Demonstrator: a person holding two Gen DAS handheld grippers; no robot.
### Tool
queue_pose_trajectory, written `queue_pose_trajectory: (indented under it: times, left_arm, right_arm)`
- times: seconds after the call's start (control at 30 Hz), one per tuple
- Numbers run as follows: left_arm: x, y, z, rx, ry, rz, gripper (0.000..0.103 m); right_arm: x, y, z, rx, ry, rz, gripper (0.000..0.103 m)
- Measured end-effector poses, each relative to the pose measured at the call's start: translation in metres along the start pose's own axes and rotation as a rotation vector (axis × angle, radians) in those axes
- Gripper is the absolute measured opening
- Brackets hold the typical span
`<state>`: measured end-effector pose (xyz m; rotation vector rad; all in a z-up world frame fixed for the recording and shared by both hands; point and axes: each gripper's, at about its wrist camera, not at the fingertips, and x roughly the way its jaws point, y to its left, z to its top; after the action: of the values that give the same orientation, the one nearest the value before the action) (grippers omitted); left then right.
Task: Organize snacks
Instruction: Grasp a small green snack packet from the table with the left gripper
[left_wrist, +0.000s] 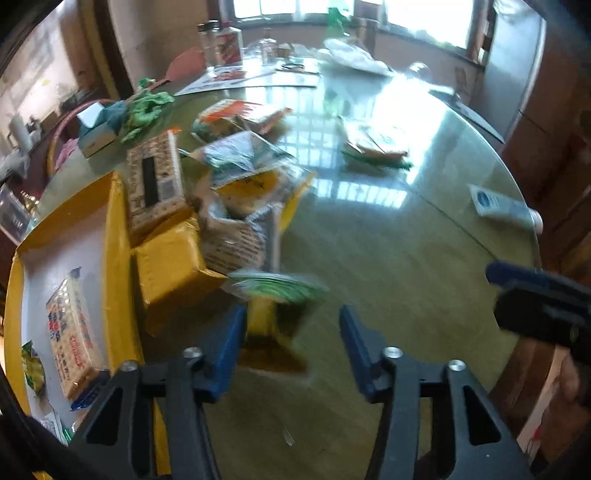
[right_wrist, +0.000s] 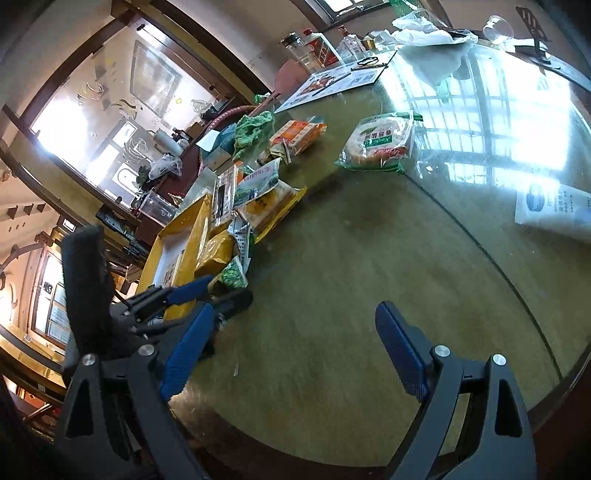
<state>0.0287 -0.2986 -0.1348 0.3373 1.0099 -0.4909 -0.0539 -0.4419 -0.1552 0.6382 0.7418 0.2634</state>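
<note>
Bare glass tabletop (right_wrist: 369, 258) right; snack pile (right_wrist: 255, 199), yellow box (left_wrist: 114, 229) left.

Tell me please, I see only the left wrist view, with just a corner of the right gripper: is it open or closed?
Observer: The right gripper is open, with nothing between its fingers.
Operator: Thank you. There is a blurred packet far out on the table. What is it?
Observer: It is a bread packet with green trim. It lies flat, apart from the snack pile.
</note>
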Motion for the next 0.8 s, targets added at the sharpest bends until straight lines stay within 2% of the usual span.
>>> queue_pose_trajectory:
  times: [0.1,0.17,0.33,0.47,0.5,0.53,0.57,0.73,0.8]
  left_arm:
    - [-0.007,-0.008,-0.007,0.050,0.015,-0.017,0.049]
    - [-0.014,-0.007,-0.010,0.044,-0.018,-0.013,0.050]
    - [-0.010,0.021,-0.003,-0.129,-0.008,-0.069,0.052]
    - [-0.006,0.038,0.000,-0.257,-0.017,-0.154,0.051]
    - [-0.004,0.039,0.000,-0.269,-0.011,-0.151,0.049]
    - [-0.002,0.038,-0.001,-0.275,-0.008,-0.141,0.033]
    - [-0.001,0.038,-0.002,-0.276,-0.004,-0.141,0.024]
    - [-0.011,0.041,-0.014,-0.285,-0.052,-0.146,0.011]
    - [-0.018,0.046,-0.022,-0.320,-0.079,-0.174,0.010]
  right_arm:
    - [0.000,-0.002,0.000,0.007,0.002,-0.001,0.089]
    - [0.001,-0.003,0.000,0.006,0.004,-0.005,0.089]
    - [0.001,-0.005,0.001,0.014,0.001,-0.011,0.089]
    - [0.001,-0.005,0.002,0.014,0.000,-0.016,0.089]
    - [0.001,-0.005,0.001,0.017,0.000,-0.019,0.089]
    - [0.002,-0.006,0.001,0.020,0.002,-0.022,0.089]
    - [0.002,-0.006,0.001,0.022,0.003,-0.024,0.089]
    - [0.001,-0.005,0.000,0.018,0.008,-0.036,0.089]
    - [0.002,-0.005,0.001,0.020,0.010,-0.038,0.089]
